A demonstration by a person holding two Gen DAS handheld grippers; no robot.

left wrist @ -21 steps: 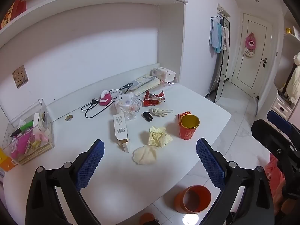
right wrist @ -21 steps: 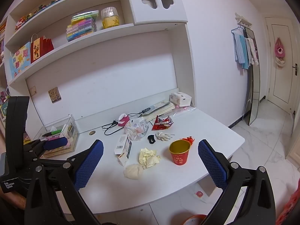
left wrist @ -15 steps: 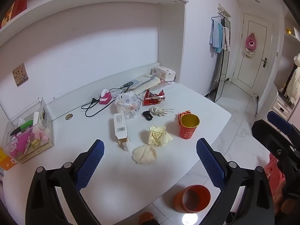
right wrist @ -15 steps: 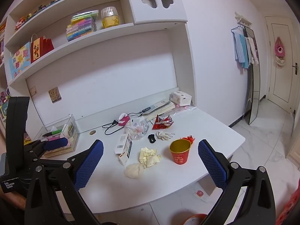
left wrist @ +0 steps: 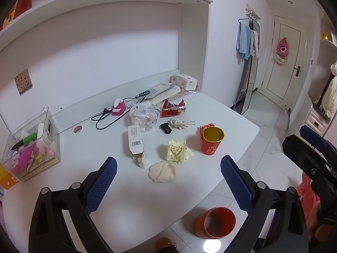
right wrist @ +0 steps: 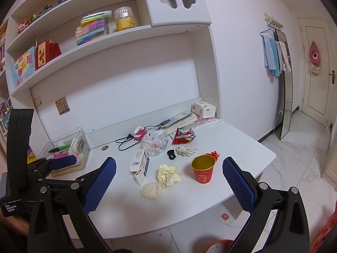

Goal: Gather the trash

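Right, both my grippers hang over the near edge of the white desk [left wrist: 236, 122], nothing in either. My left gripper [left wrist: 168, 183] has its jaws spread wide, and so does my right gripper [right wrist: 169, 181]. Centre frame lies the trash: a crumpled yellow paper [left wrist: 178, 150] touching a pale wad [left wrist: 162, 171], a small carton [left wrist: 137, 145] to their left, a red cup [left wrist: 211, 140] to their right. Lower right, on the floor, an orange bin [left wrist: 214, 222].
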